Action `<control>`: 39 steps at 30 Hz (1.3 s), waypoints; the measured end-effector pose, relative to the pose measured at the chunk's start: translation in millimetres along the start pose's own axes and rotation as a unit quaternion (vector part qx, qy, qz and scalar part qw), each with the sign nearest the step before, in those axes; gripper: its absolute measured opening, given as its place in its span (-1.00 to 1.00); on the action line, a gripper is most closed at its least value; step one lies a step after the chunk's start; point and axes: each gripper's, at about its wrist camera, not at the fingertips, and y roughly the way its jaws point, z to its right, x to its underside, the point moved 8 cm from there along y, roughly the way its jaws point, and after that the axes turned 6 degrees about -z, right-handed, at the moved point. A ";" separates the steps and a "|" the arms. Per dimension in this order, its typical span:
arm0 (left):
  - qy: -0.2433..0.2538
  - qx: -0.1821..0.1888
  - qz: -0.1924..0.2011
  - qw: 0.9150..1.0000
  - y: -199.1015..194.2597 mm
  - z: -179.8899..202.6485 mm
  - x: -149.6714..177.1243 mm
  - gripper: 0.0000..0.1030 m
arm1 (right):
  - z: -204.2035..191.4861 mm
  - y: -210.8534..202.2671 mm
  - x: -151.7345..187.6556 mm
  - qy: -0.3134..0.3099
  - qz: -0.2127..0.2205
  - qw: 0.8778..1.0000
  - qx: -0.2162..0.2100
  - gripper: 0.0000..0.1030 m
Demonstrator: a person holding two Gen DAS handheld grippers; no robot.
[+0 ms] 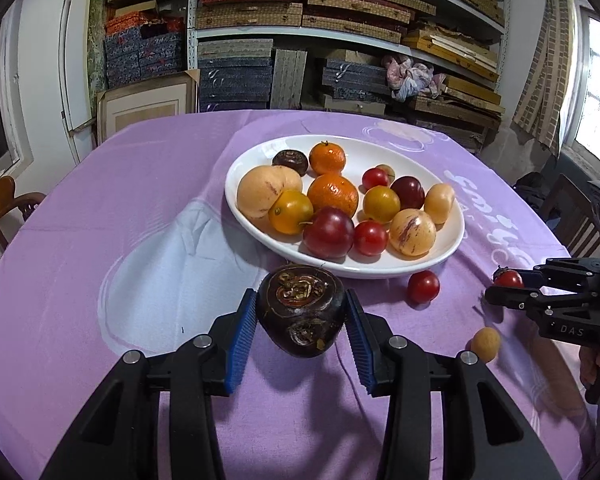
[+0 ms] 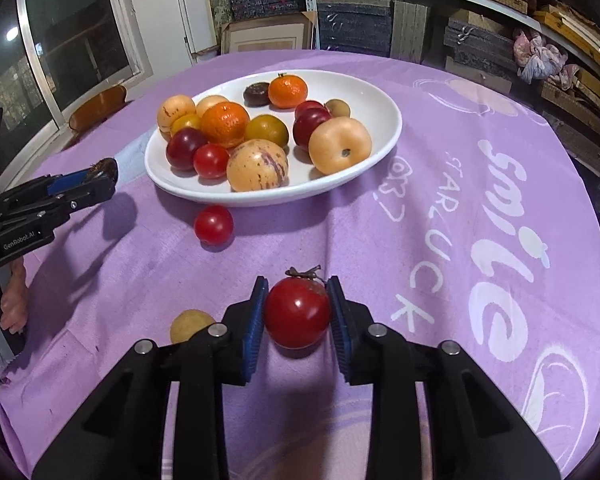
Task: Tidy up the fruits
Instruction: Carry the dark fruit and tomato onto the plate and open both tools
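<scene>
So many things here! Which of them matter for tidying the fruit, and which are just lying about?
Part of the job:
- left gripper, shut on the dark water chestnut
- right gripper, shut on a red tomato
- white plate of fruit
- loose red tomato and small tan fruit on the purple cloth

Just lying about:
- stacked boxes on the shelves
- wooden chair
- bundled cloth

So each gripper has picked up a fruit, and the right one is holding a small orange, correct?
Not quite. The right gripper is closed on a red tomato with a dried stem, not an orange; the right wrist view shows it. The oranges lie in the white dish. The left gripper does hold a dark brown fruit.
</scene>
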 end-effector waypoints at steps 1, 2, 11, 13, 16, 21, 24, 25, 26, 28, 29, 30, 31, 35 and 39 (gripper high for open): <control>-0.001 0.002 0.001 1.000 -0.7 1.0 -3.8 -0.14 | -1.2 -4.4 -3.1 0.006 0.009 1.000 -0.007 -0.42; 0.001 0.000 0.001 1.000 0.0 2.6 -8.6 -0.14 | -1.7 -9.1 -6.4 0.012 0.019 1.000 -0.010 -0.42; 0.022 -0.030 0.025 0.999 24.9 19.6 -87.1 -0.14 | -2.4 -26.8 -74.0 0.050 0.078 0.996 0.016 -0.43; 0.021 -0.037 0.026 0.999 35.2 20.0 -103.0 -0.14 | -4.3 -17.3 -91.6 0.046 0.078 0.996 0.022 -0.43; 0.017 -0.042 0.011 0.999 56.8 17.9 -123.7 -0.14 | -12.2 0.5 -111.1 0.038 0.073 0.996 0.030 -0.43; 0.023 -0.054 -0.015 0.998 91.1 15.0 -136.8 -0.14 | -19.7 26.5 -124.9 0.023 0.062 0.997 0.038 -0.43; 0.021 -0.057 -0.026 0.998 107.8 12.7 -138.0 -0.14 | -18.7 37.6 -126.4 0.016 0.055 0.997 0.047 -0.42; 0.020 -0.056 -0.029 0.998 112.4 12.6 -137.8 -0.14 | -18.1 39.5 -127.2 0.017 0.053 0.997 0.047 -0.42; 0.020 -0.056 -0.031 0.998 115.8 13.0 -137.5 -0.14 | -17.3 41.0 -128.1 0.016 0.053 0.997 0.049 -0.42; 0.022 -0.058 -0.032 0.998 120.3 13.8 -136.3 -0.14 | -17.0 43.7 -128.0 0.013 0.053 0.997 0.050 -0.42; 0.021 -0.059 -0.032 0.998 122.4 13.9 -135.8 -0.14 | -16.4 44.3 -128.6 0.013 0.053 0.997 0.050 -0.41; 0.021 -0.059 -0.034 0.997 124.5 14.4 -135.5 -0.14 | -15.5 44.6 -128.5 0.012 0.054 0.997 0.052 -0.41; 0.020 -0.058 -0.037 0.997 126.6 14.9 -135.1 -0.14 | -15.0 45.1 -128.8 0.012 0.054 0.997 0.053 -0.41; 0.021 -0.061 -0.040 0.997 130.2 15.0 -132.9 -0.13 | -15.7 43.3 -129.6 0.005 0.058 0.997 0.059 -0.29; 0.026 -0.070 -0.034 0.997 127.7 14.8 -133.2 -0.12 | -16.5 37.7 -129.1 0.005 0.065 0.996 0.061 -0.18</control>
